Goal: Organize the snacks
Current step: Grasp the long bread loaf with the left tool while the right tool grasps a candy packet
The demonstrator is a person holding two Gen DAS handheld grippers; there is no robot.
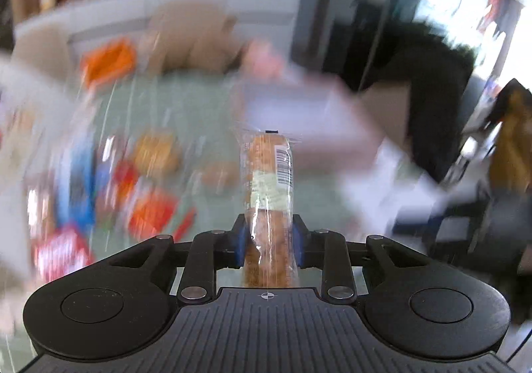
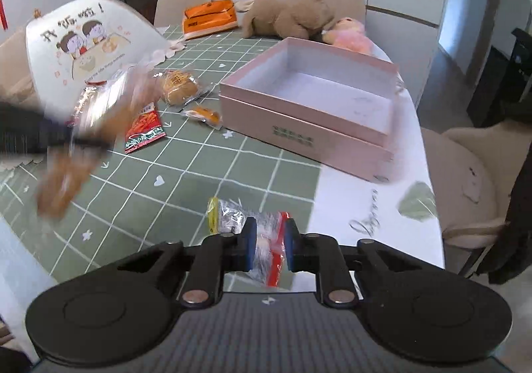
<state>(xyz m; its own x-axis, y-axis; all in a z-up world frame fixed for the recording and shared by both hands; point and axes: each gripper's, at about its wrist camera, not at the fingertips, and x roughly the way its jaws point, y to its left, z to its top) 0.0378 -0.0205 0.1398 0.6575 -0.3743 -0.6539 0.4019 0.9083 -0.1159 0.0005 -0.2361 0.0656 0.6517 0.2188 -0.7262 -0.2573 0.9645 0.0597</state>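
Carrying both snacks now: left gripper [image 1: 268,240] is clamped on a long wrapped pastry [image 1: 268,186], right gripper [image 2: 268,245] pinches a small clear-wrapped snack [image 2: 262,240] low in frame. Keep both grips firm and lower them flat into the pink box [image 2: 309,136] at centre right.

Left gripper [image 1: 268,245]: jaws clamped on a wrapped bun [image 1: 268,193], pointing down and forward; seen blurred from the right wrist. Right gripper [image 2: 268,248]: jaws pinched on a clear snack packet [image 2: 262,250], tilted down. 2 grippers, both gripping.
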